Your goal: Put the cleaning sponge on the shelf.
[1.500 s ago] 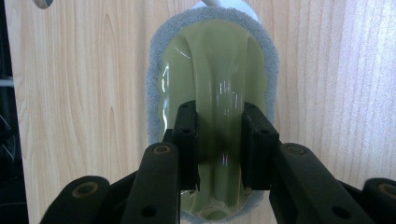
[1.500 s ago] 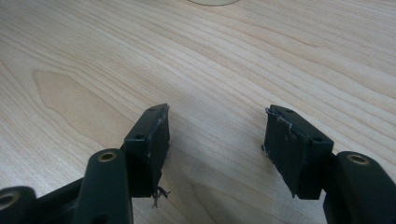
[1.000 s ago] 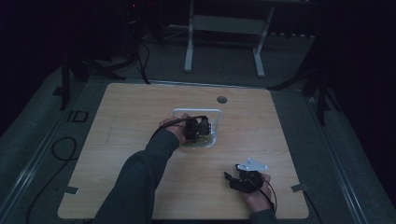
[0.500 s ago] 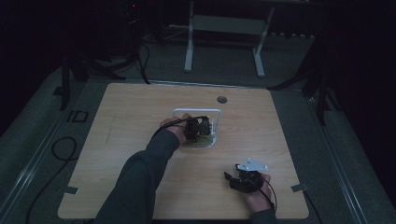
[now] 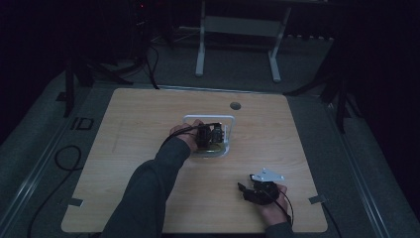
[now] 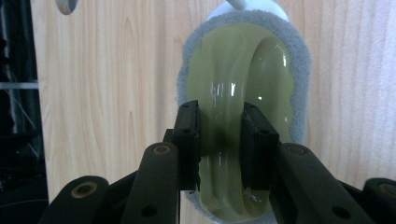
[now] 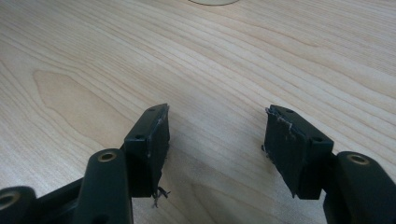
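The left hand-held gripper (image 6: 219, 140) pinches the glossy olive-green handle (image 6: 229, 93) of a grey-edged scrubbing pad (image 6: 299, 70) in a white tray (image 5: 229, 133); the right hand-held gripper (image 7: 215, 140) rests spread on the pale wooden surface (image 5: 148, 119).

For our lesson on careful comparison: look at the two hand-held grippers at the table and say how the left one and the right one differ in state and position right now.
The left gripper is shut on the raised handle of a yellow-green scrubber with a grey pad rim; the right gripper stands open with nothing between its jaws. The left gripper works at the white tray mid-table; the right gripper waits over bare wooden table near the person's edge. Both have black jaws.
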{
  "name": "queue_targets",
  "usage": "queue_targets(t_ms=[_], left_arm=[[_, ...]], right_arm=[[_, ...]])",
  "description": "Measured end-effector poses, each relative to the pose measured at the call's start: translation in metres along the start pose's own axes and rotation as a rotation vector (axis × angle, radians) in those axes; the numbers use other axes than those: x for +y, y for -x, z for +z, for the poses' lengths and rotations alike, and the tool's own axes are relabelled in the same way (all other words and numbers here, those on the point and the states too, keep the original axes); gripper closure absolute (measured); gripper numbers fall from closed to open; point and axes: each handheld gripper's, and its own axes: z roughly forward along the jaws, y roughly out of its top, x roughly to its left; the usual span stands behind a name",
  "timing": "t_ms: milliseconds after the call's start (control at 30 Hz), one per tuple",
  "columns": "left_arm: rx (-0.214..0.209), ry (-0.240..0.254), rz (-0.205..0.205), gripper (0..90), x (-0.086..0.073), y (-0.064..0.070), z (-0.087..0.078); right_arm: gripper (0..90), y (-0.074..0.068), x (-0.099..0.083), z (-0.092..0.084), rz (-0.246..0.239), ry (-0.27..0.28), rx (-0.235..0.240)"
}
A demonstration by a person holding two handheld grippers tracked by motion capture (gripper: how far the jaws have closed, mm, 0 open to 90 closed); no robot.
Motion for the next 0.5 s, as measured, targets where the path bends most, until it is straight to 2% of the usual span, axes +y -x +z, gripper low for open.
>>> queue_targets(t_ms=[100,333,500], left_arm=[[-0.006,-0.007,0.005,68.9,0.0002,-0.0001,0.0008],[-0.014,-0.013,-0.024,61.3,-0.0008,0.0003,-0.0011],[-0.015,-0.024,-0.061,56.7,-0.0024,0.0008,-0.0046]], right_arm=[[39.7,0.0001,0.0000,0.0000,-0.001,0.001,0.000],[39.7,0.0000,0.0000,0.0000,0.000,0.000,0.000],[39.7,0.0000,0.0000,0.0000,-0.001,0.001,0.000]])
